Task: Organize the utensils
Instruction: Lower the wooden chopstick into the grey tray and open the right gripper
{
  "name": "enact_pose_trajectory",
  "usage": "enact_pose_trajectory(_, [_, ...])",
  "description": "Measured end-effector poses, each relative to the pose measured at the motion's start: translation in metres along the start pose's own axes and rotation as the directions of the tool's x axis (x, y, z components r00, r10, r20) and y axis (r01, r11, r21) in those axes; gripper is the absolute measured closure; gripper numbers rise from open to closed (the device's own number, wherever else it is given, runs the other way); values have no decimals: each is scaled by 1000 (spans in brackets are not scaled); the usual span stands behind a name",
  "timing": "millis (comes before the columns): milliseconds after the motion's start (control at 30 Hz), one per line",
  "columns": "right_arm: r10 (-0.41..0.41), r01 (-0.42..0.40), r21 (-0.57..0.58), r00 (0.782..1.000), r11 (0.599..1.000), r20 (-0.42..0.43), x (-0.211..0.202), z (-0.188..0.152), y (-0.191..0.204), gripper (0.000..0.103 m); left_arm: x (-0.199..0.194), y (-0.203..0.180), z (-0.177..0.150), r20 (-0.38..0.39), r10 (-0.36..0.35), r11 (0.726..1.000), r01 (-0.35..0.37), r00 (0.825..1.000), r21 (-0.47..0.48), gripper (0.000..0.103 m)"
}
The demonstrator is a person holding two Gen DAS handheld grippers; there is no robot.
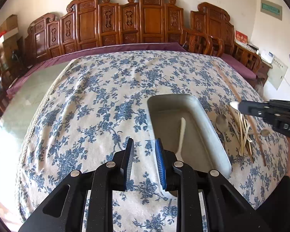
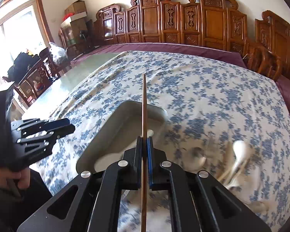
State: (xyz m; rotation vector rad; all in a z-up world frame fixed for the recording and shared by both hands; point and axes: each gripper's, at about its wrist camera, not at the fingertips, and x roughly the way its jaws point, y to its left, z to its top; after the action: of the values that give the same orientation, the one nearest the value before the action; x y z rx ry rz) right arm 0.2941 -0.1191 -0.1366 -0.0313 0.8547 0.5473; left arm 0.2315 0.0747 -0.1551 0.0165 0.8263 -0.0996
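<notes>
My left gripper (image 1: 144,140) hangs open over the floral cloth just left of the grey tray (image 1: 203,119), with nothing between its fingers. A white spoon (image 1: 180,135) lies inside the tray. Right of the tray lies a pile of utensils: a metal spoon (image 1: 222,124), a fork (image 1: 221,106) and several pale sticks (image 1: 243,135). My right gripper (image 2: 144,138) is shut on a brown wooden chopstick (image 2: 144,100) that runs lengthwise through its jaws, above the tray (image 2: 114,119). From the left wrist view, the right gripper (image 1: 240,107) reaches in at the right edge.
A blue-flowered tablecloth (image 1: 98,96) covers the table, with bare glass tabletop (image 2: 71,81) at its left. Carved wooden chairs (image 1: 150,19) line the far side. The left gripper (image 2: 69,125) and the hand holding it show at the left. The blurred pile holds a white spoon (image 2: 239,148).
</notes>
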Motion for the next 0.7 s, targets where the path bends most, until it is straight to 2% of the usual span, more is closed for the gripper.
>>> enact_pose_trajectory(333, [-19, 20, 35, 1000, 999, -16, 52, 20, 24, 97, -4, 24, -5, 25, -5, 999, 6, 1000, -32, 82])
enact_pose_trajectory(700, [-93, 93, -8, 992, 996, -82, 95, -1, 35, 97, 0, 41, -9, 13, -1, 998, 2, 1000, -69, 82])
